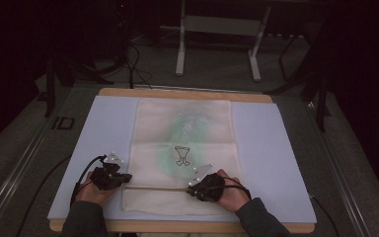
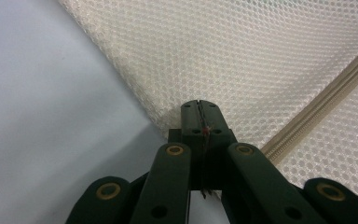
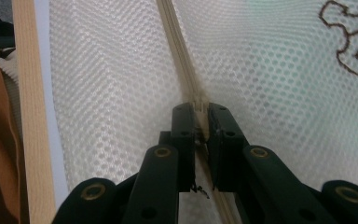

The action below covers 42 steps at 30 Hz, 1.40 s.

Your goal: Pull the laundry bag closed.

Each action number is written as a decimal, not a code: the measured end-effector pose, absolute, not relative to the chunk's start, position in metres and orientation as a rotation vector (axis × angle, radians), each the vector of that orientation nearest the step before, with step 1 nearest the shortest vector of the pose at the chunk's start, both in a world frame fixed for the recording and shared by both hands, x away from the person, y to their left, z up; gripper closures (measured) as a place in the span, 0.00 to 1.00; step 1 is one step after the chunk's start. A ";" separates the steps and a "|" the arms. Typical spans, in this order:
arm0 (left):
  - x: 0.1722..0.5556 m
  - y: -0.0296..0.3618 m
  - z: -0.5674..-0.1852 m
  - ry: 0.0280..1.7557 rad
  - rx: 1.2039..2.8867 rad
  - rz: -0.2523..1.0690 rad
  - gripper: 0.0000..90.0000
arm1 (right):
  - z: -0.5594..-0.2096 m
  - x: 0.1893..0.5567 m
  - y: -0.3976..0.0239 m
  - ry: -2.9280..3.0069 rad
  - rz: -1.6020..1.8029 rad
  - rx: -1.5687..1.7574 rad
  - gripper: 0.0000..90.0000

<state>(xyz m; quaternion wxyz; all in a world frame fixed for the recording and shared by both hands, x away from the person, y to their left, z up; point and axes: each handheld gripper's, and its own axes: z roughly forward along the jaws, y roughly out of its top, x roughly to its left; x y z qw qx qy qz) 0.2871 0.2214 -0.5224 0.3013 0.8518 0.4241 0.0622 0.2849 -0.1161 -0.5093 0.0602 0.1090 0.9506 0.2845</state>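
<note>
Bag: a cream-white mesh laundry bag (image 1: 183, 148) with a pale green item showing through it and a small brown embroidered figure (image 1: 181, 155); it lies flat at the middle of the pale blue mat (image 1: 271, 148), its zip end toward 6 o'clock, nearest you.

Zip: a beige zipper band (image 1: 153, 188) runs from 9 to 3 o'clock across the near end of the bag.

Left gripper (image 1: 122, 178): your jaws are clenched on the mesh at the bag's left edge, at 9 o'clock of the zip; in the left gripper view a thin fold of mesh (image 2: 200, 112) sits pinched between them.

Right gripper (image 1: 191, 188): your jaws are clamped on the zipper band, most likely on its slider (image 3: 200, 109), which sits between the tips, though it is too small to make out clearly.

Handling: I judge the bag light, soft and limp; the net will stretch and bunch rather than hold shape, and can snag.

Where to hold: keep the left pinch on the seam edge beside the zip end, not on open net, so that the band stays taut; take the slider, never loose mesh, with the right.

Risk: pull along the zip line, or the fabric may ruck up.
</note>
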 end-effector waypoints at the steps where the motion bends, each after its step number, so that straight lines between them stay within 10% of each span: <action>1: 0.287 0.221 -0.522 1.124 2.261 0.165 1.00 | -0.509 0.285 -0.117 2.879 0.860 0.333 0.91; 42: 0.288 0.222 -0.523 1.117 2.262 0.159 1.00 | -0.506 0.285 -0.182 2.842 0.872 0.493 0.91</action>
